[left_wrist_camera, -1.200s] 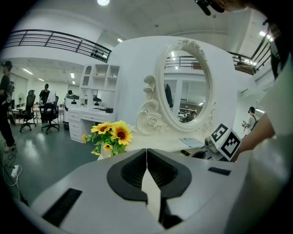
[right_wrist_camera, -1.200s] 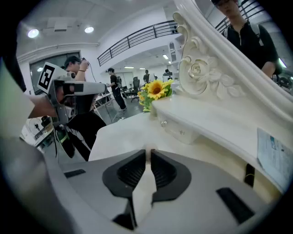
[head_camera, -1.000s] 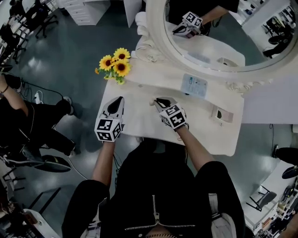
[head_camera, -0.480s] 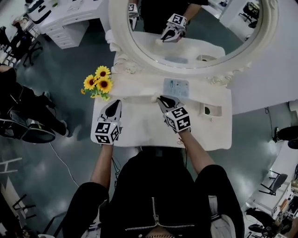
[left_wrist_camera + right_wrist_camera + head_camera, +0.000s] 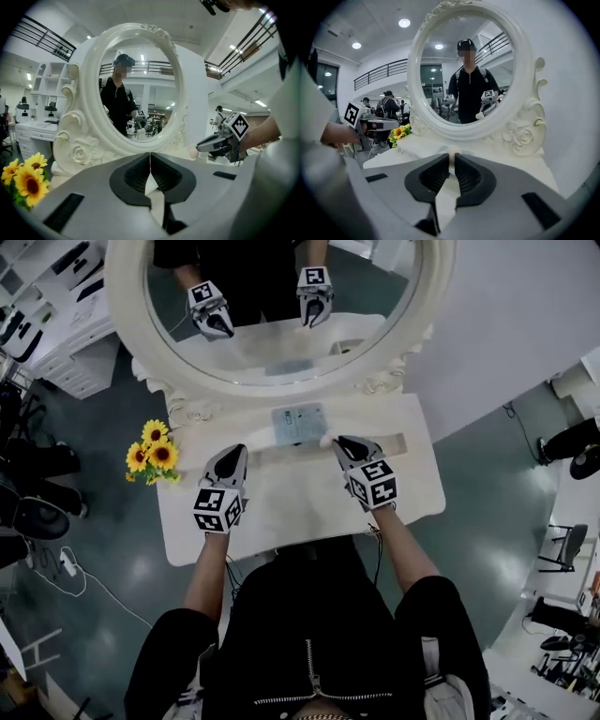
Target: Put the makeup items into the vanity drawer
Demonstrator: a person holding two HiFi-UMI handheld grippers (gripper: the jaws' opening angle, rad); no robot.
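Note:
My right gripper [image 5: 336, 441] is shut on a small round cream makeup sponge [image 5: 326, 440], held just above the white vanity top [image 5: 281, 512]. The sponge [image 5: 451, 151] shows pinched at the jaw tips in the right gripper view, and it [image 5: 193, 151] is also seen from the side in the left gripper view. A pale blue makeup packet [image 5: 298, 425] lies flat just left of it, below the mirror. My left gripper [image 5: 234, 451] hovers over the left half of the vanity top, its jaws [image 5: 150, 157] shut with nothing in them. No drawer is in view.
A large oval mirror [image 5: 272, 306] in an ornate white frame stands at the back and reflects both grippers. A bunch of yellow sunflowers [image 5: 153, 454] sits at the vanity's left edge. The person stands close against the front edge.
Both grippers have moved away from the front edge towards the mirror and risen a little. The right one carried the sponge to beside the blue packet. The view has shifted.

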